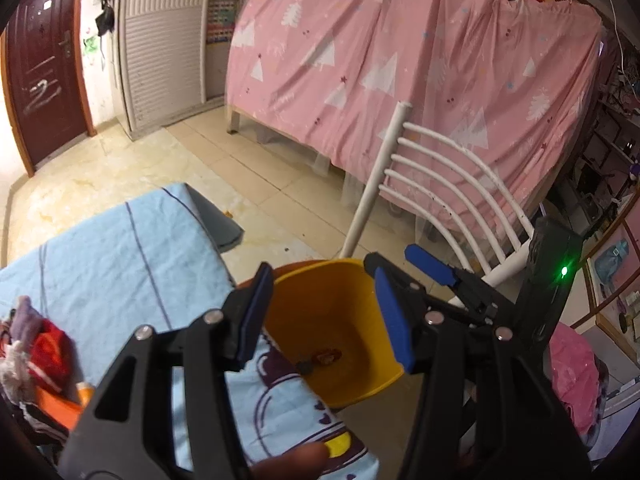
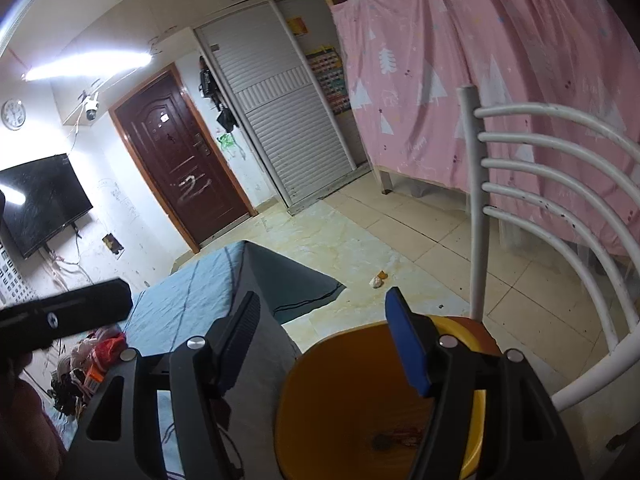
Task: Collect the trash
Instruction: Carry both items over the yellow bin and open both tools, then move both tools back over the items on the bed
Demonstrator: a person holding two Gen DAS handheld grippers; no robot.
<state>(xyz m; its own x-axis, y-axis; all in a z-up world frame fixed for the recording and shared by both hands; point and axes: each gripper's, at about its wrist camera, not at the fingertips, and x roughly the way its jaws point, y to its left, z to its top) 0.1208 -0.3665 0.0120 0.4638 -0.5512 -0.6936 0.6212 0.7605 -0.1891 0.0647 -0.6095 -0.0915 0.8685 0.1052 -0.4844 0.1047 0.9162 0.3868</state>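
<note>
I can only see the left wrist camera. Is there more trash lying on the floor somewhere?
Observer: Yes. The right wrist view shows a pale scrap on the floor tiles, past the corner of the blue cloth.
Operator: Is the other gripper holding something?
Observer: No. The right gripper is open above the yellow bin, with nothing between its pads.
Operator: Is there anything on the walls that I can't see?
Observer: A dark TV hangs left of the brown door.
</note>
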